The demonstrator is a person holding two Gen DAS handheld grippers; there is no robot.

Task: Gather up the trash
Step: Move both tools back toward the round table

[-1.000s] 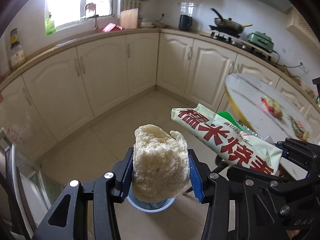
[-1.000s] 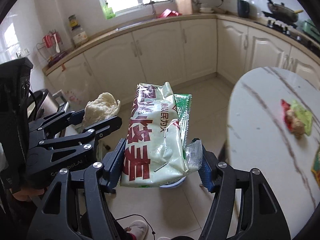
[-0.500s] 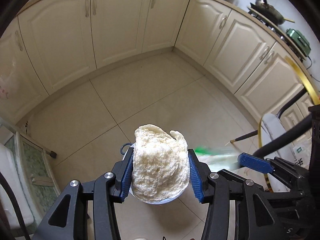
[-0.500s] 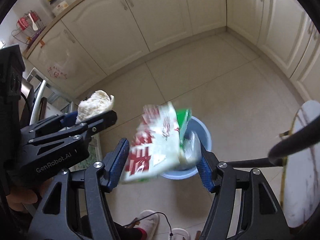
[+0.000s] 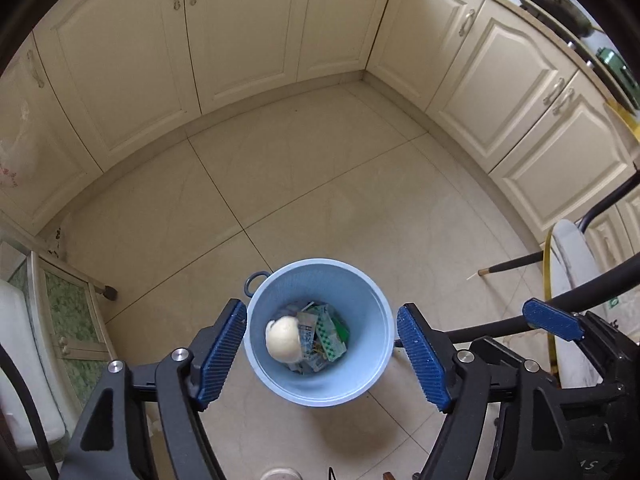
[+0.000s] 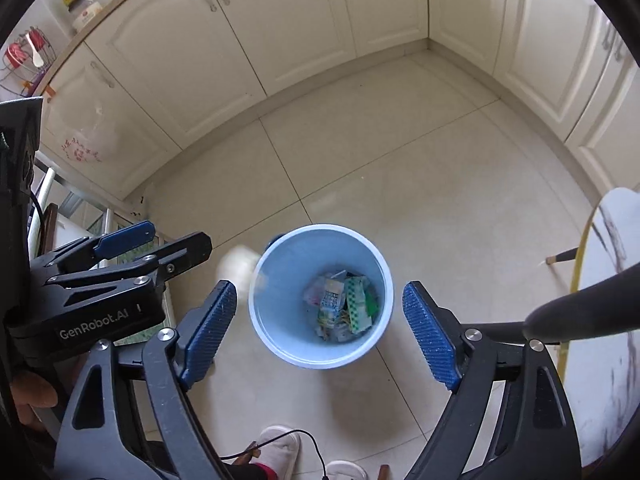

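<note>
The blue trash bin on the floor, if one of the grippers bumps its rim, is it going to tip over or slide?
The blue trash bin looks like thin plastic holding only wrappers and a bread-like lump, so it is probably light and would slide on the smooth tile floor. It narrows toward the base, so a rim-level push may tip it.

Both jaws opening, empty; bun (image 5: 283,339) and packets (image 6: 343,307) now seemingly inside the bin (image 5: 376,308).

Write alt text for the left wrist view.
A round light-blue plastic bin on beige floor tiles holds a pale bread lump and green-and-white wrappers. The left gripper, jaws opening and empty, hangs above it.
</note>
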